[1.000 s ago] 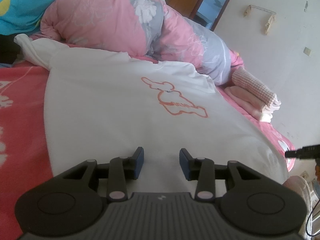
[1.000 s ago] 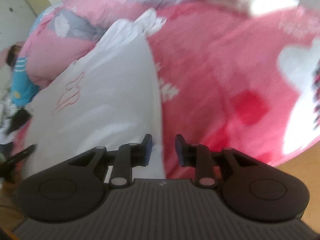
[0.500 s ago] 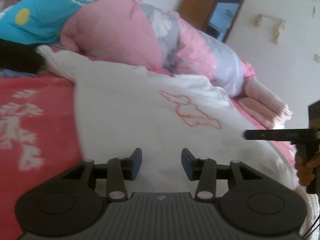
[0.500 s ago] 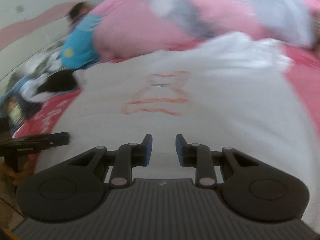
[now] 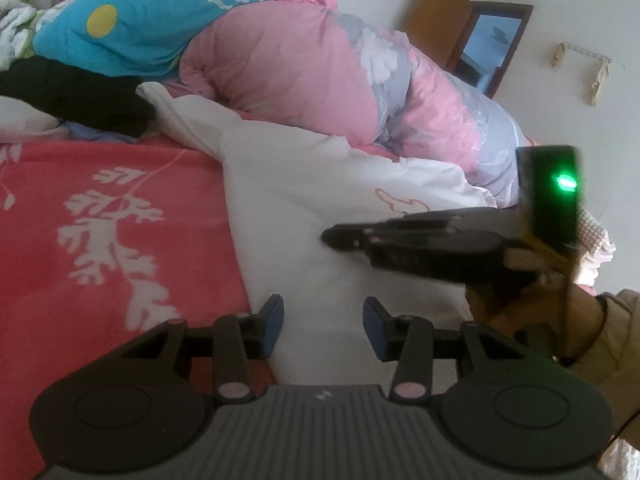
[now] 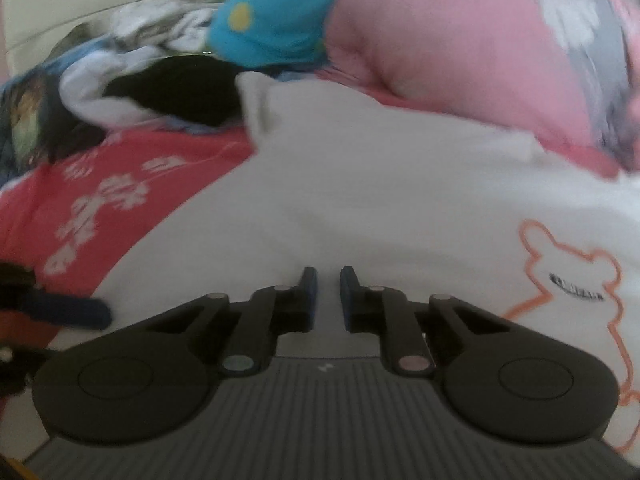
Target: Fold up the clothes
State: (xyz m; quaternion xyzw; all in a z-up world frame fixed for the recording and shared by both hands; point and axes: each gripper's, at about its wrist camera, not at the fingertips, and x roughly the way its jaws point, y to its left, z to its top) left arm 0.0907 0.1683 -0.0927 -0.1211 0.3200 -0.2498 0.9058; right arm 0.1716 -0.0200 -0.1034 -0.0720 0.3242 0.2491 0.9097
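**What we cannot make out**

We see the right-wrist view smeared by motion: the quilt (image 6: pixel 460 44) and clothes pile (image 6: pixel 132 60) lose their edges. The shirt (image 6: pixel 360 184) print is cut off at the right. In the left-wrist view, the right gripper (image 5: pixel 332 237) is blurred and hides part of that print.

A home bedroom — ahead of the left gripper (image 5: pixel 323 330) lies a bed under a red floral blanket (image 5: pixel 100 232), a rolled pink quilt (image 5: pixel 304 76) heaped beyond it. Loose clothes (image 6: pixel 132 40) pile up far to the left, and a wooden door (image 5: pixel 436 12) stands open at the back right — lived-in, domestic.
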